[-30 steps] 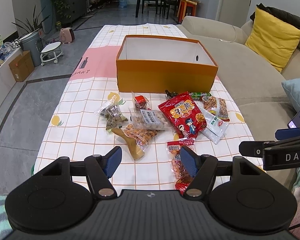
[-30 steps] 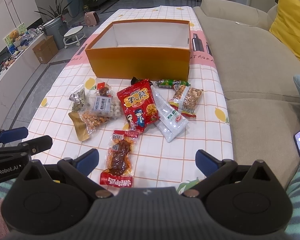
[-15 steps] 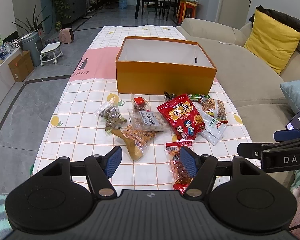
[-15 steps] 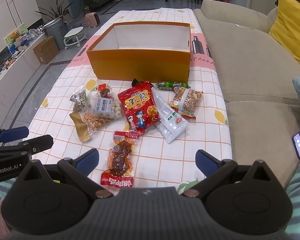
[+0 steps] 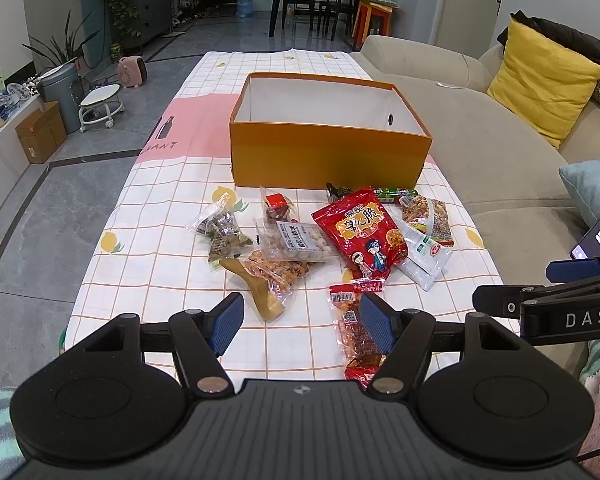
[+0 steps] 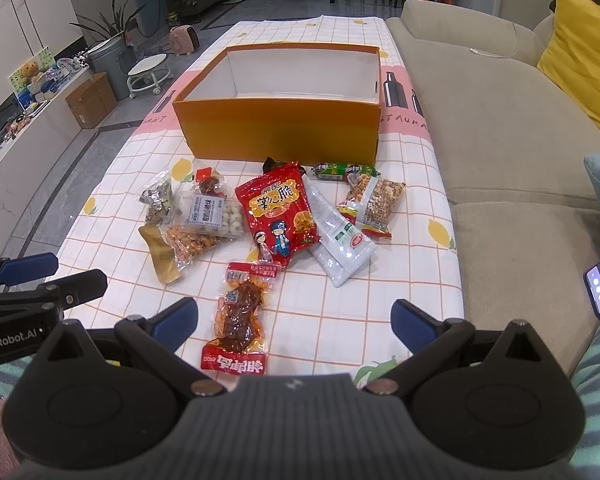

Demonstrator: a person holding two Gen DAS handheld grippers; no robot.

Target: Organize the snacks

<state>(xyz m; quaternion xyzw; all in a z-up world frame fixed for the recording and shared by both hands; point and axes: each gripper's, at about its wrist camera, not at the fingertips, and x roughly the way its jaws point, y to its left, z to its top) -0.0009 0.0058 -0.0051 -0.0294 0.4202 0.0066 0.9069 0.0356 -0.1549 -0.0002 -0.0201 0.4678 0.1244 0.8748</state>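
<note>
Nothing changed over the last second: left gripper (image 5: 302, 322) and right gripper (image 6: 294, 316) still hover wide open, empty. 0 snacks boxed; red chip bag (image 6: 278, 210) and the rest lie on the tablecloth (image 6: 380, 320) before the empty orange box (image 6: 278, 128). First pick not yet begun.

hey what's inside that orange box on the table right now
The orange box shows only bare white inner walls and part of a white floor; no snacks are visible. Its near wall hides the front strip of the floor in both views.
</note>
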